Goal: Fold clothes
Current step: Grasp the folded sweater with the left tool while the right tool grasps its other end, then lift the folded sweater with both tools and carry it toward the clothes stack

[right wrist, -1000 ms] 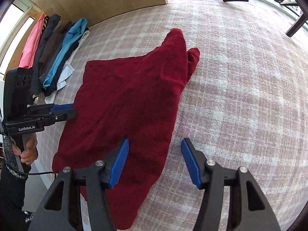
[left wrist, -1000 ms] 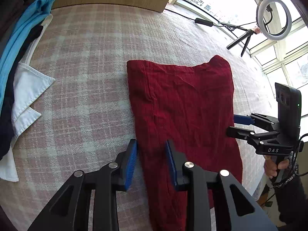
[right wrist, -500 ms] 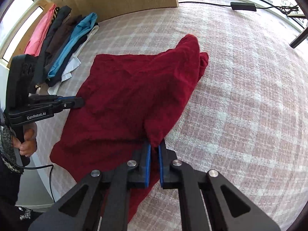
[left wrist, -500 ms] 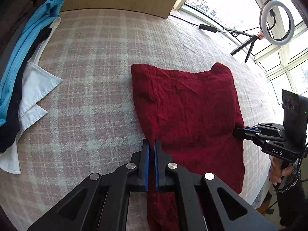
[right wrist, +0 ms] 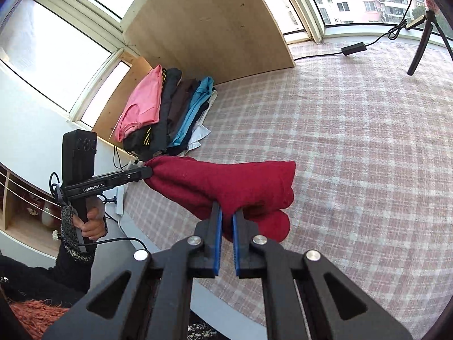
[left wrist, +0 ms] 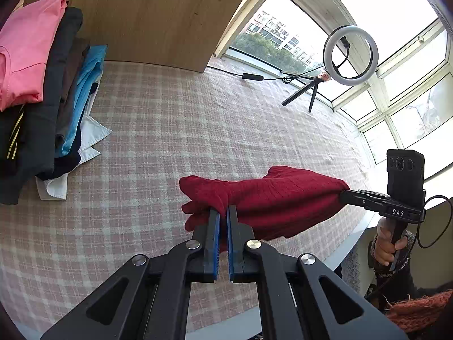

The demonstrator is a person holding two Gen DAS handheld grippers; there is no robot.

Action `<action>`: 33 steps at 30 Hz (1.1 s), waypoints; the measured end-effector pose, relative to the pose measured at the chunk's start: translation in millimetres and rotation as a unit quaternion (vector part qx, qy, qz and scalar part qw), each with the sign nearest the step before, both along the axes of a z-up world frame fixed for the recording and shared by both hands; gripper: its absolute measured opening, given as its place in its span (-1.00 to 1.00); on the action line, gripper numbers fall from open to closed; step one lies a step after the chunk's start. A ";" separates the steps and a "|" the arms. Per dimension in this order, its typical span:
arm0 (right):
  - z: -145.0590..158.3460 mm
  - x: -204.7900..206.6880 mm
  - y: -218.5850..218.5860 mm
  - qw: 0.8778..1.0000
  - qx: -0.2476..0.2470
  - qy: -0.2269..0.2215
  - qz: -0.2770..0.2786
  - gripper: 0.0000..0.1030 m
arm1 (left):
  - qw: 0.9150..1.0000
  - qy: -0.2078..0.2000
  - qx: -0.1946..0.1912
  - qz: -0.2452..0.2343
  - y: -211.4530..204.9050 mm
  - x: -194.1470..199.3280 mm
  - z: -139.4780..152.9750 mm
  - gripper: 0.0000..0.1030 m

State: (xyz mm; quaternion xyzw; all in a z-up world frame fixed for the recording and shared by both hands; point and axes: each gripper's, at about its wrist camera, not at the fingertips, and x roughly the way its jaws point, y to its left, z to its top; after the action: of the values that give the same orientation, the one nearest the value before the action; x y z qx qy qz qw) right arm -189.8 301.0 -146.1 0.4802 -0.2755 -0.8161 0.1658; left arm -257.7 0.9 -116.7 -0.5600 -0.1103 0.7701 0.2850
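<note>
Both grippers, left gripper (left wrist: 223,212) and right gripper (right wrist: 227,215), pinch red garment (left wrist: 277,198) stretched between them.

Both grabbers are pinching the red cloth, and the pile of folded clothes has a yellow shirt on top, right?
Almost. The top shirt on the pile is pink, not yellow, as the right wrist view shows. Both the left gripper and the right gripper do pinch the red cloth.

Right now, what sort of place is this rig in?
Probably a home sunroom or bay-window nook: curved windows facing apartment blocks, a checked cloth surface, stacked folded clothes, a ring light.
</note>
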 end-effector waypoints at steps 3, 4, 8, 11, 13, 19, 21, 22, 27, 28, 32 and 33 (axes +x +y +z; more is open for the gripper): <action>-35.7 -35.9 15.4 0.999 -0.023 -0.043 -0.009 -0.87 | 0.999 -0.039 -0.007 -0.001 10.6 -42.5 -43.3 -0.93; -53.8 -51.7 22.5 0.997 -0.030 -0.064 -0.019 -0.87 | 0.998 -0.055 -0.012 0.004 13.9 -59.3 -60.6 -0.93; -116.2 -108.2 50.4 0.988 -0.067 -0.124 -0.059 -0.87 | 0.995 -0.097 -0.020 0.018 22.3 -107.2 -106.3 -0.93; -139.3 -131.3 66.0 0.983 -0.088 -0.142 -0.079 -0.87 | 0.994 -0.110 -0.013 0.012 27.8 -128.2 -122.5 -0.93; -139.8 -137.8 69.1 0.984 -0.084 -0.136 -0.077 -0.87 | 0.993 -0.114 -0.018 0.010 29.2 -133.7 -126.3 -0.92; -146.4 -150.4 68.7 0.986 -0.054 -0.147 -0.061 -0.85 | 0.992 -0.126 0.003 0.018 22.6 -143.4 -133.0 -0.79; -144.9 -149.1 69.9 0.986 -0.054 -0.149 -0.047 -0.81 | 0.992 -0.119 0.019 0.029 12.8 -138.9 -124.7 -0.71; -140.6 -145.3 70.6 0.987 -0.053 -0.145 -0.044 -0.76 | 0.993 -0.110 0.023 0.032 7.5 -133.9 -118.7 -0.62; -109.8 -116.6 63.1 0.995 0.038 -0.092 -0.019 0.00 | 0.997 -0.076 0.027 -0.002 0.0 -94.2 -105.5 -0.11; -105.6 -111.2 59.9 0.994 0.068 -0.079 -0.014 0.15 | 0.997 -0.078 0.022 -0.011 4.8 -90.6 -109.2 -0.11; -105.7 -105.2 57.0 0.992 0.114 -0.060 0.010 0.30 | 0.996 -0.083 0.004 -0.034 28.2 -88.6 -123.3 -0.11; -111.5 -108.0 55.8 0.992 0.105 -0.068 0.015 0.30 | 0.996 -0.083 0.003 -0.035 33.5 -89.0 -125.4 -0.11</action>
State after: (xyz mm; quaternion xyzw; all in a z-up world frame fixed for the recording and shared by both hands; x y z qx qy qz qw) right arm -297.8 356.8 -257.6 0.5533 -0.1919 -0.8035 0.1071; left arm -346.6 34.4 -242.1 -0.6247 -0.1162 0.7099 0.3037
